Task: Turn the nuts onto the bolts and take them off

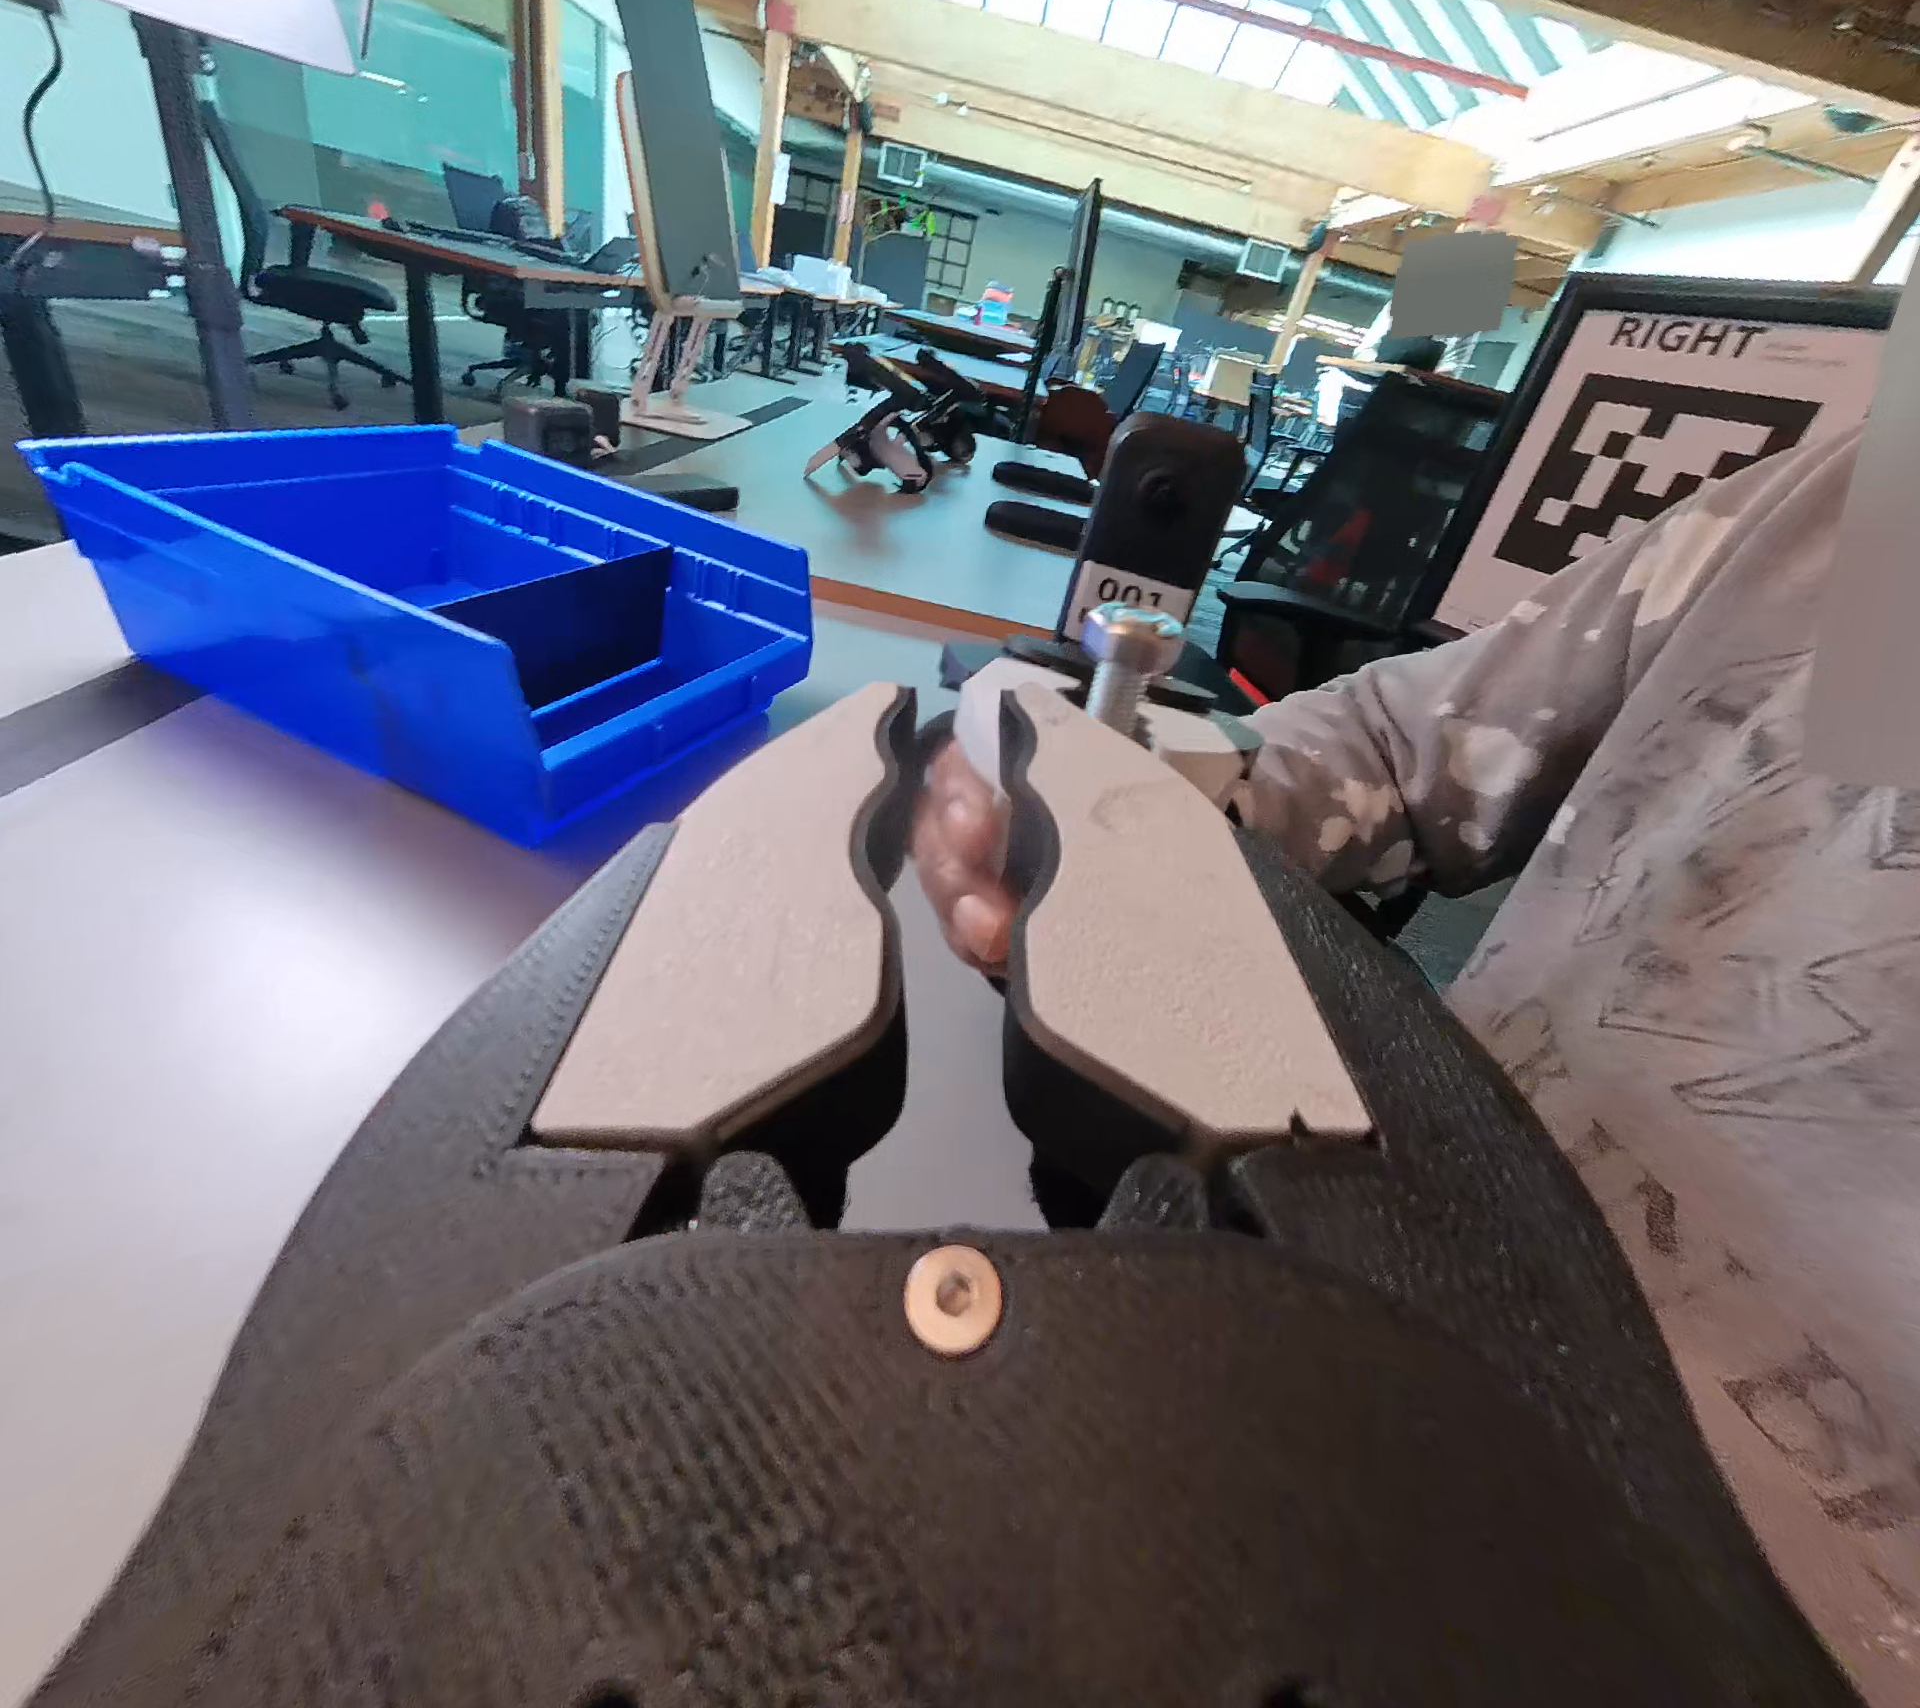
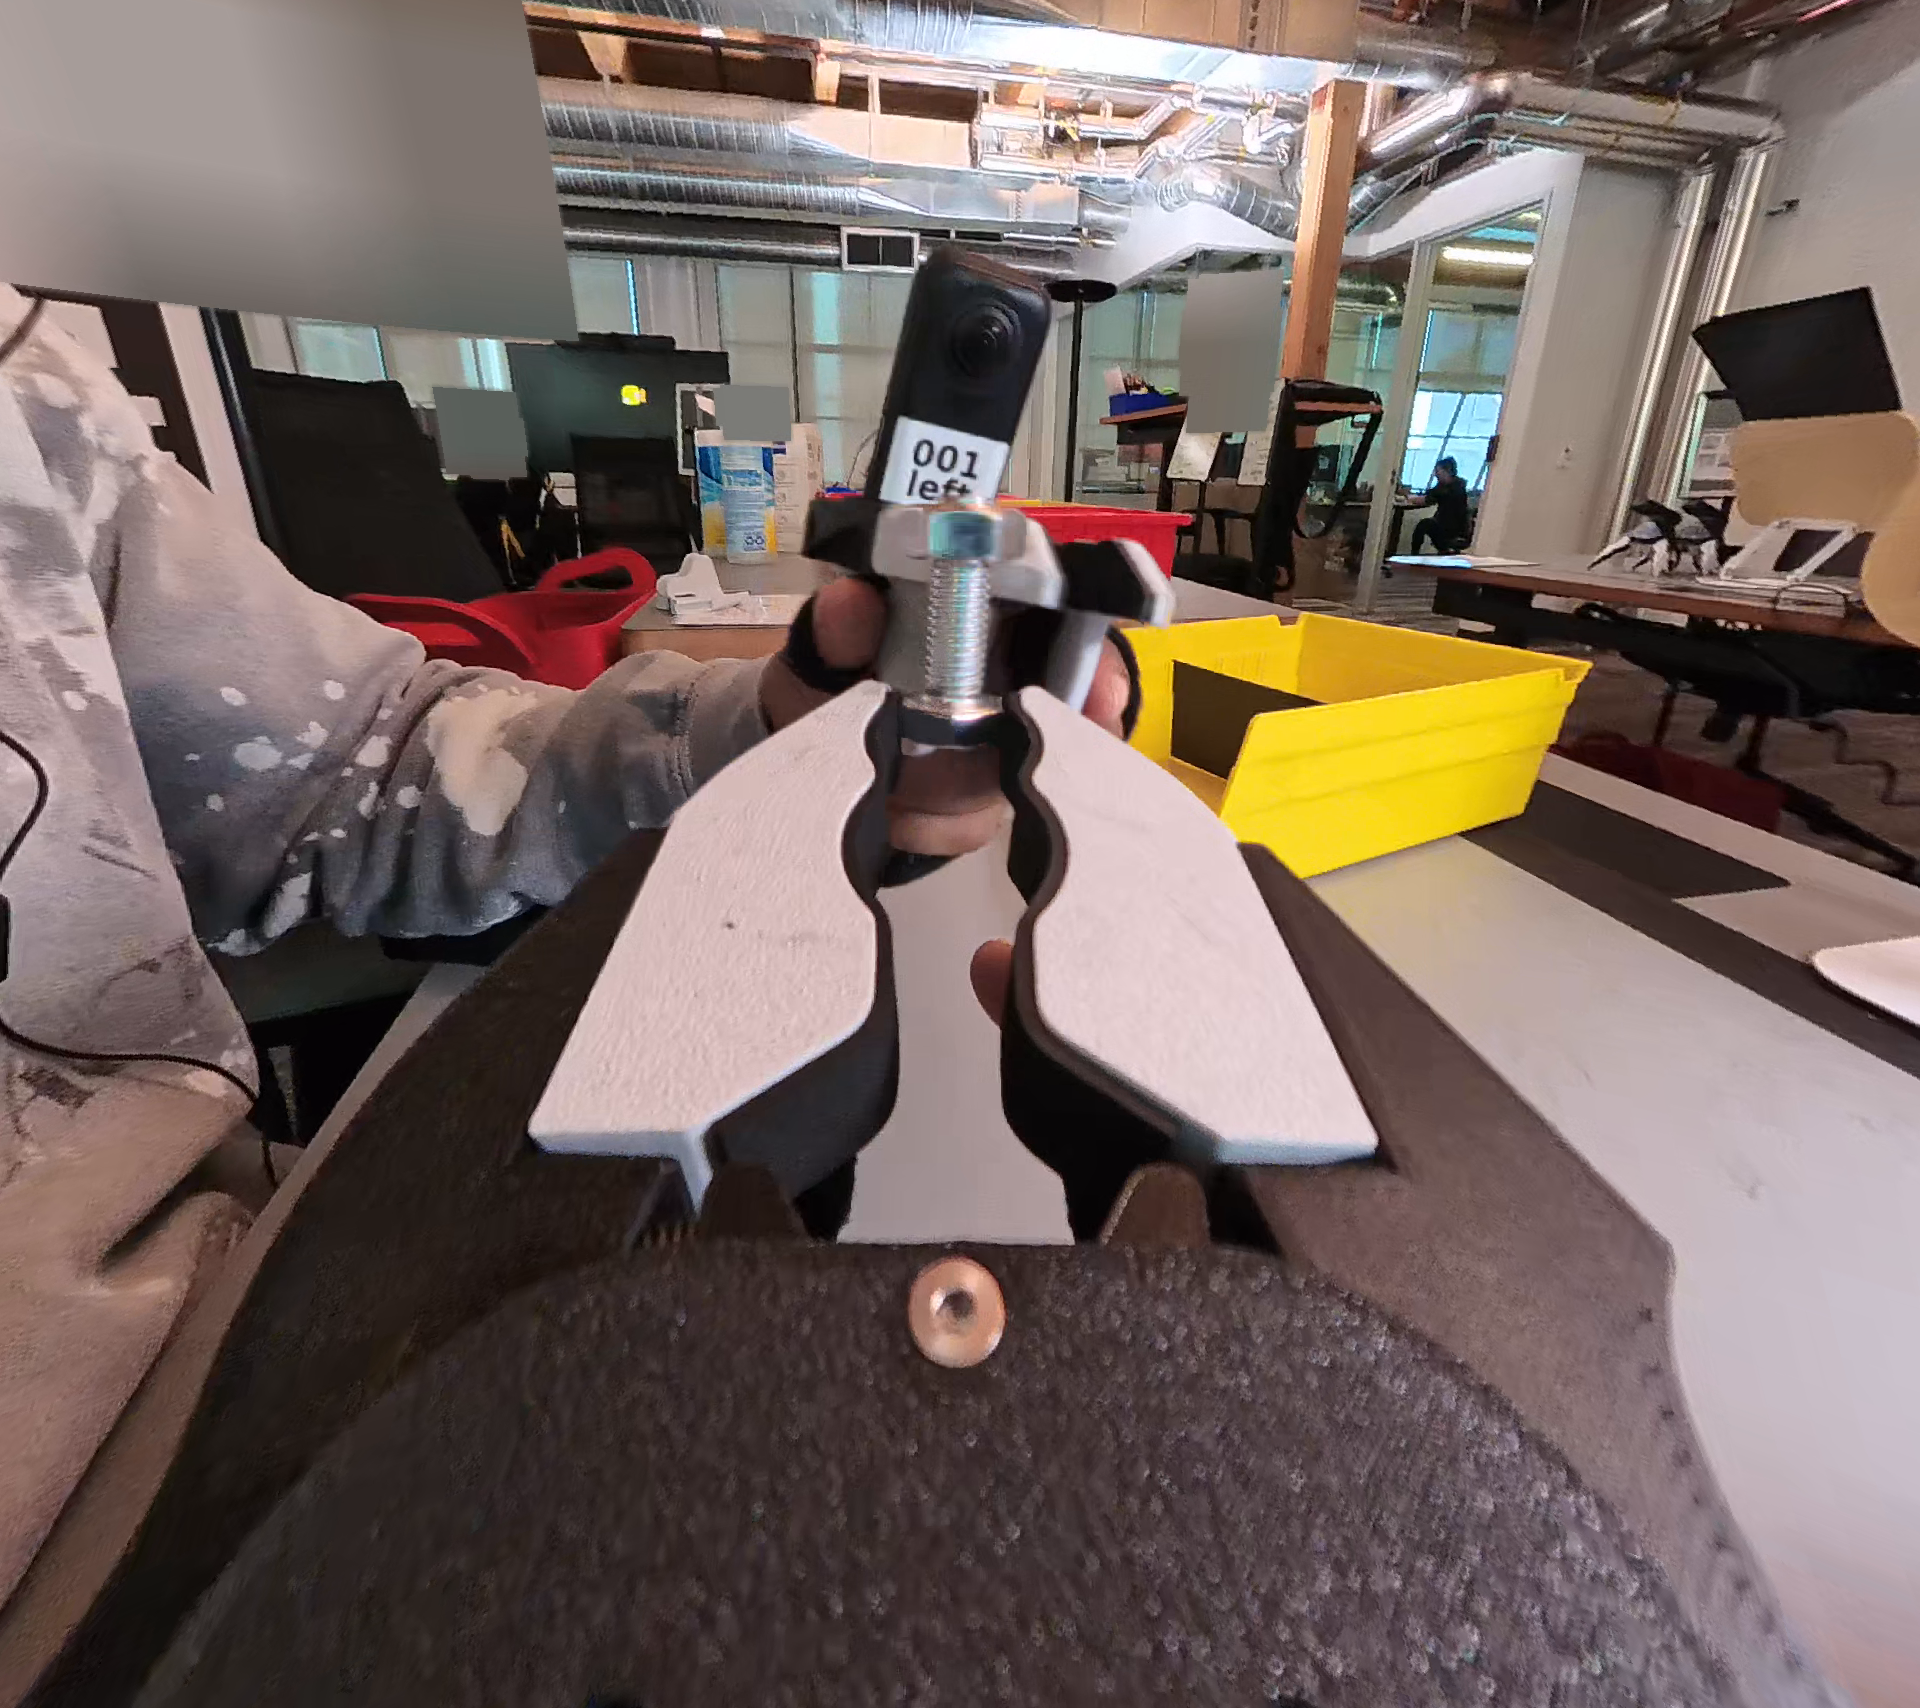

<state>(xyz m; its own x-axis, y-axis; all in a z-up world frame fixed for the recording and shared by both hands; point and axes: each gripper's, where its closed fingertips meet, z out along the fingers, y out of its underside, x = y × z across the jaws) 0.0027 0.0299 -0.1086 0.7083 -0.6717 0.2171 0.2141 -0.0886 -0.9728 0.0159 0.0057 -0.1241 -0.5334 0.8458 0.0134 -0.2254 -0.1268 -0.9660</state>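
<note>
A silver bolt [image 2: 951, 619] stands upright, head up, above the table. A nut [image 2: 951, 711] sits on its lower end. My right gripper [image 2: 954, 718] is shut on that nut. My left gripper [image 1: 958, 708] faces it; its jaws stand close together with a narrow gap. In the left wrist view the bolt [image 1: 1124, 671] rises just right of and beyond the left fingertips, not between them. In the right wrist view the left gripper [image 2: 1049, 593] sits at the bolt's head. I cannot tell whether it grips anything.
A blue bin [image 1: 416, 619] stands on the grey table [image 1: 260, 983] to the left. A yellow bin [image 2: 1351, 723] stands on the table [image 2: 1558, 1087] to the right. A person's grey sleeve [image 1: 1507, 775] and hands are close behind the grippers. Left and right tips are no more than a few centimetres apart.
</note>
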